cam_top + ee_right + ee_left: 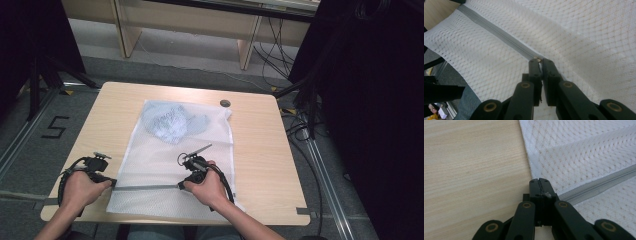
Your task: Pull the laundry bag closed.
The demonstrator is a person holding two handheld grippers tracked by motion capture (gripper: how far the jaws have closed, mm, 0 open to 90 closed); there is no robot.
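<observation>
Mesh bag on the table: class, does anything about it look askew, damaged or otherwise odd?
Nothing looks damaged. The mesh bag lies flat but slightly askew to the table, its near edge overhanging the front. The blue cloth is bunched at the far end. Both grippers, left and right, pinch the grey zipper.

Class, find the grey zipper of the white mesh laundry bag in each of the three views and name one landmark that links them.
High view: the grey zipper runs level across the bag's near end, between the two hands.
Left gripper view: it slants from the right edge down to the shut jaws, lower right.
Right gripper view: it runs from the upper left down to the jaw tips at centre.
Shared landmark: the white mesh laundry bag on the wooden table.
</observation>
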